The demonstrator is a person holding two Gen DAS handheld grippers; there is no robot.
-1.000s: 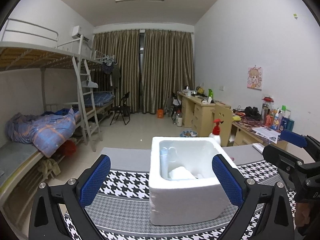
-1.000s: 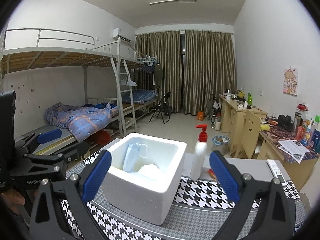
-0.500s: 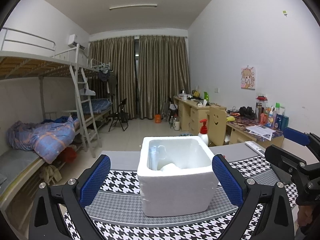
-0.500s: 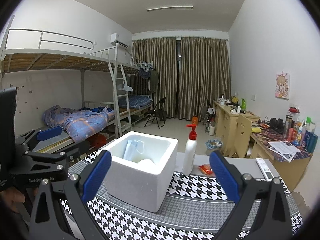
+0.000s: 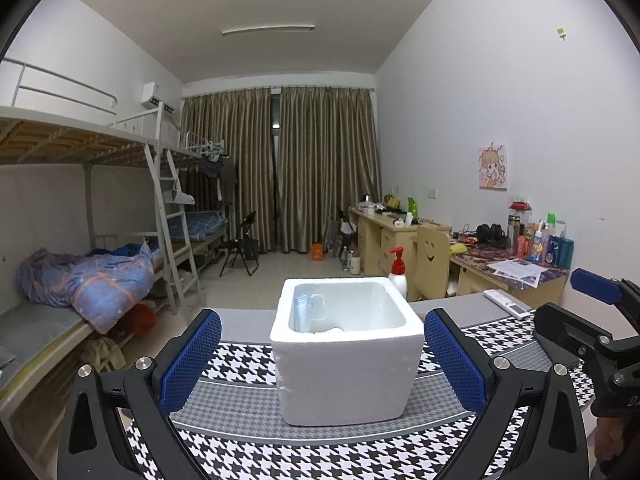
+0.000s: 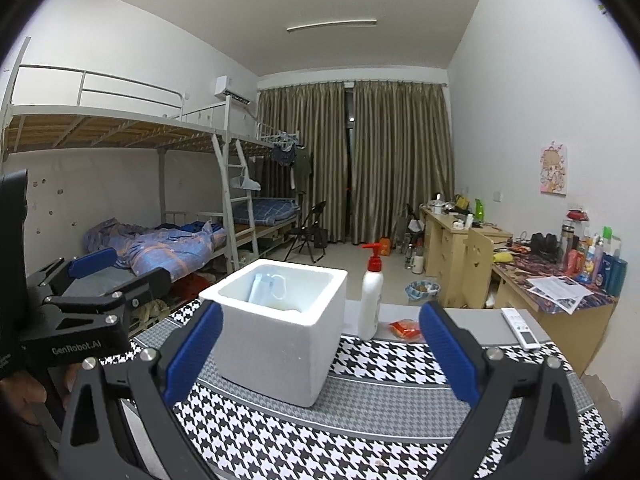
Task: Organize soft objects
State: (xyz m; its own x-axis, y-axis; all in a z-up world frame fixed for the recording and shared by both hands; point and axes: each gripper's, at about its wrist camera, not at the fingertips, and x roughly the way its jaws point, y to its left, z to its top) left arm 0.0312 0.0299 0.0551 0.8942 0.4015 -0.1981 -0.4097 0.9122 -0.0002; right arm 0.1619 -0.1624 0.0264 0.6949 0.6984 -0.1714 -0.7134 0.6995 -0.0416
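Note:
A white foam box (image 5: 347,348) stands on the houndstooth table cloth (image 5: 248,360); it also shows in the right wrist view (image 6: 280,328). Inside it a pale face mask (image 6: 267,288) leans on the far wall and a white soft thing (image 5: 328,329) lies at the bottom. My left gripper (image 5: 322,362) is open and empty, held in front of the box. My right gripper (image 6: 320,354) is open and empty, to the right of the box.
A white pump bottle with a red top (image 6: 371,294) stands behind the box, with an orange packet (image 6: 406,328) and a white remote (image 6: 520,327) near the table's far edge. Bunk beds (image 5: 80,272) are at left, desks (image 5: 508,264) along the right wall.
Both grippers have pulled back and lowered away from the box, so it looks smaller and its inside is less visible. Both stay open and empty.

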